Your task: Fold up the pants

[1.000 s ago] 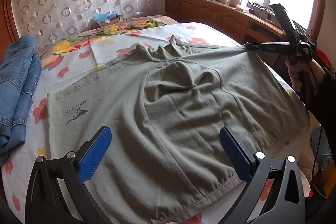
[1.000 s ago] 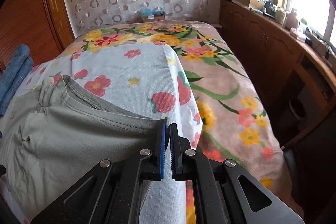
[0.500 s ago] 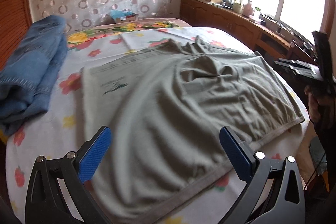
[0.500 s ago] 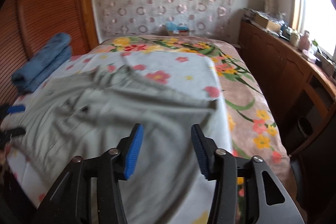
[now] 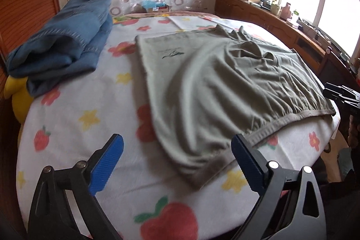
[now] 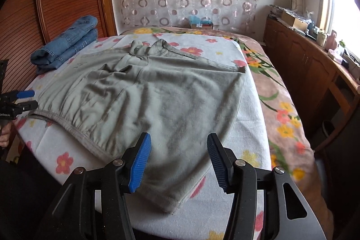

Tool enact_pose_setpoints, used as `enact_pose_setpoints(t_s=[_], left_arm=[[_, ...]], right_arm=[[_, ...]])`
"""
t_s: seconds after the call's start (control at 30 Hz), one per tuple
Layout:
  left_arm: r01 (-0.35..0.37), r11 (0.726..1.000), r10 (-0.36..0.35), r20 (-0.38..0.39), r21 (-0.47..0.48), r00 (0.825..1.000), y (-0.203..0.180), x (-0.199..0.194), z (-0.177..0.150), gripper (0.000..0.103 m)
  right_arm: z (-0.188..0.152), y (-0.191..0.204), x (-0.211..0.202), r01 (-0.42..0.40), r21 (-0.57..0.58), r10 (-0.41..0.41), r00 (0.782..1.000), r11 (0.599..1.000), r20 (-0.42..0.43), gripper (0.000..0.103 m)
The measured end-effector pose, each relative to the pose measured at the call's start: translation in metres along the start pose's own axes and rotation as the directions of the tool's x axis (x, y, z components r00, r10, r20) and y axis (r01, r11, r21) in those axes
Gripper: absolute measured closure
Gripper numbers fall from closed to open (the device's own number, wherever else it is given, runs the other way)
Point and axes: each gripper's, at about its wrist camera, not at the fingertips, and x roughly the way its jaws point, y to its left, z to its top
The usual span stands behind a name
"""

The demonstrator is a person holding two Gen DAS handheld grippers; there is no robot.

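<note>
1. We see the grey-green pants [image 6: 144, 91] lying spread on a flower-print blanket [image 6: 252, 127] that covers the near part of the bed, with wrinkles bunched toward the middle and the far end.
2. We see their elastic waistband [image 5: 290, 121] running along the near edge in the left wrist view; in the right wrist view the same band [image 6: 74, 127] curves along the pants' left side.
3. We find the left gripper [image 5: 177, 163] with its 2 blue-padded fingers spread wide and nothing between them, above the blanket just short of a rounded fold of the pants.
4. We find the right gripper [image 6: 177, 161] parted as well, holding nothing, over the near corner of the pants.
5. In the right wrist view the left gripper shows small at the left edge, close to the waistband; whether it touches the cloth we cannot tell.
6. We see a small dark logo [image 5: 173, 53] printed on the pants near their far left part.
7. We see folded blue jeans [image 5: 65, 33] lying on the bed beside the pants, well apart from both grippers.
8. A wooden cabinet [image 6: 308, 64] with clutter on top runs along the window side.
</note>
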Motion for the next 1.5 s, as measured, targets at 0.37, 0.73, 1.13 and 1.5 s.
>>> enact_pose_setpoints(t_s=[0.37, 0.73, 1.13, 1.5], left_arm=[[0.047, 0.998, -0.046, 0.017, -0.042, 0.999, 0.004, -0.009, -0.013, 0.037], [0.057, 0.998, -0.056, 0.030, -0.020, 0.998, -0.003, -0.012, -0.019, 0.083], [0.049, 0.999, -0.050, 0.065, 0.021, 0.997, -0.014, -0.025, -0.003, 0.101], [0.074, 0.993, -0.081, 0.068, 0.093, 0.994, -0.037, -0.023, 0.024, 0.101]], right_arm=[[0.007, 0.022, 0.014, -0.029, 0.039, 0.028, 0.999, 0.999, 0.030, 0.049], [0.008, 0.032, 0.019, -0.054, 0.031, 0.053, 0.998, 0.998, 0.031, 0.049], [0.006, 0.033, 0.033, -0.076, 0.045, 0.075, 0.997, 0.996, 0.017, 0.049], [0.001, 0.030, 0.041, -0.090, 0.070, 0.088, 0.996, 0.994, 0.025, 0.049]])
